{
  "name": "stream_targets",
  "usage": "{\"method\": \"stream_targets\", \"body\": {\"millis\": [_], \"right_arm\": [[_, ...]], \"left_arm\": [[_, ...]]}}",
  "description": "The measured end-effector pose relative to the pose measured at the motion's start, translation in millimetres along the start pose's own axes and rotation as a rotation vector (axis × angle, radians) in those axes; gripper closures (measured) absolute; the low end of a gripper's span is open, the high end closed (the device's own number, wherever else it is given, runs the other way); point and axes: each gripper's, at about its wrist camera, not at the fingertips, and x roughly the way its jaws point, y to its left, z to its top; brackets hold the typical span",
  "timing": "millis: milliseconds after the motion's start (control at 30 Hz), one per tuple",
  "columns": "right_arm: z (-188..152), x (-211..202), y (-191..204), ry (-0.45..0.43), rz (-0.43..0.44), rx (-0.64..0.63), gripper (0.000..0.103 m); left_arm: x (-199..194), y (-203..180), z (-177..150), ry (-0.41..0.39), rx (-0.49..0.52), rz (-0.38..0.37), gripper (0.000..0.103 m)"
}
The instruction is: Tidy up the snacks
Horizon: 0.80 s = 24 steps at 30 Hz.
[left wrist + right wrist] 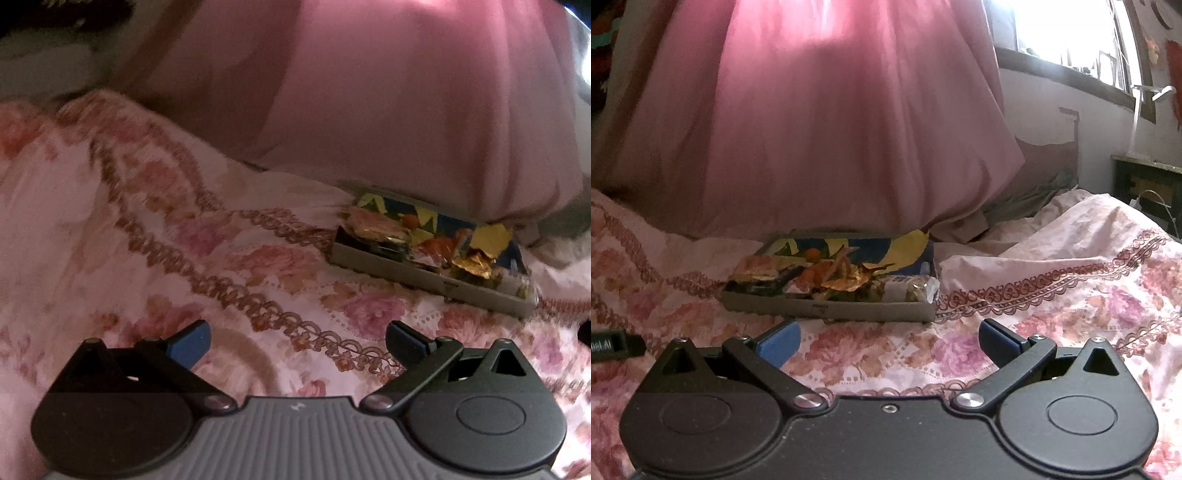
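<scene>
A shallow grey box (402, 275) (849, 309) lies on the floral bedsheet, filled with snack packets in yellow, orange and gold wrappers (476, 254) (842, 277). A clear-wrapped bar (912, 290) sits at its right end. My left gripper (297, 345) is open, low over the sheet, with the box ahead to its right. My right gripper (889, 343) is open too, just short of the box's near wall, nothing between its blue pads.
A large pink pillow (820, 122) stands right behind the box. Rumpled floral sheet (1071, 266) rises to the right. A window (1067, 33) and a dark side table (1148, 184) are at the far right. A dark object (613, 347) lies at the left edge.
</scene>
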Motion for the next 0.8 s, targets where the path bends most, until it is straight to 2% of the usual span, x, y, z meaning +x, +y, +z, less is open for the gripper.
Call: {"method": "stream_targets", "body": {"millis": [67,167,533,800], "right_arm": [[-2,-5,0,0.013,0.002,-0.005,0.001],[-4,-14,1,0.013,0.002,-0.002,0.001],[-8,-21,-9,0.046,-0.045,0.056,0.001],[-12,-13,-12,0.095,-0.081,0.068,0.001]], "left_arm": [[-3,8,-1,0.014,-0.049,0.001,0.000],[-6,13,-2,0.017,-0.063,0.015,0.000],[-12,-10,-7,0.006,0.090,0.012,0.000],[-24,-16,-11,-0.020,0.154,0.041,0.000]]}}
